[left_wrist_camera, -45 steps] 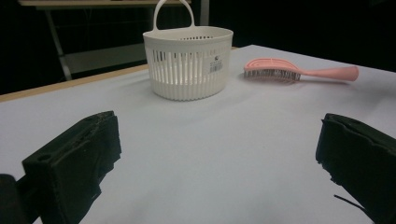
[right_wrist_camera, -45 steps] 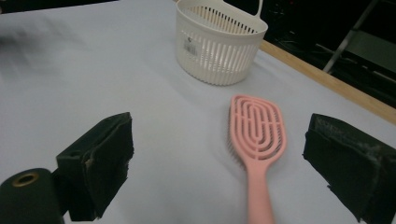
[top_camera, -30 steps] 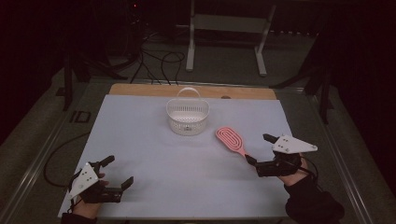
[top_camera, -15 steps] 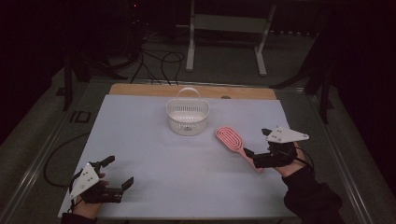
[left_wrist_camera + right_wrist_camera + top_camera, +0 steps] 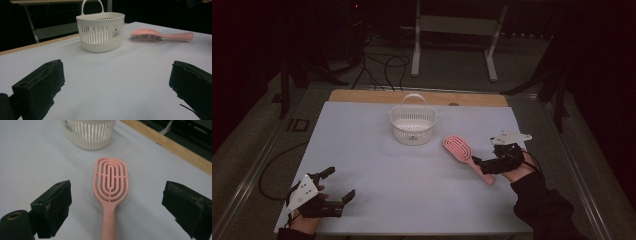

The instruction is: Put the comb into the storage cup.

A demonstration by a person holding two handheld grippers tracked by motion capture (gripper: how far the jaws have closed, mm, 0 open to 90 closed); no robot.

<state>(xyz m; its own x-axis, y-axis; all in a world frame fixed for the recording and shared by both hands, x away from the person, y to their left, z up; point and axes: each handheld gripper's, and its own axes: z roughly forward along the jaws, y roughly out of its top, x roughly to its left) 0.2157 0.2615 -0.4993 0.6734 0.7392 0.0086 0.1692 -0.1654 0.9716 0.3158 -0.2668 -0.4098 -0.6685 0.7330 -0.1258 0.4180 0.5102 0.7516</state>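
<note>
Beside the basket (image 5: 100, 31), whose label is too small to read, the right gripper (image 5: 115, 205) straddles the hairbrush (image 5: 110, 185), jaws wide apart; the left gripper (image 5: 334, 185) gapes too.

The room is dim — beyond the table (image 5: 362, 165) everything sinks into near black, with a reddish cast in the corners of the high view. Light falls softly from above, so the white sheet reads a muted grey-blue without glare. The high view is grainy and soft. In the gripper views, the brush (image 5: 111, 180) and the basket (image 5: 100, 31) cast faint shadows — the black jaws up close look slightly blurred.
</note>
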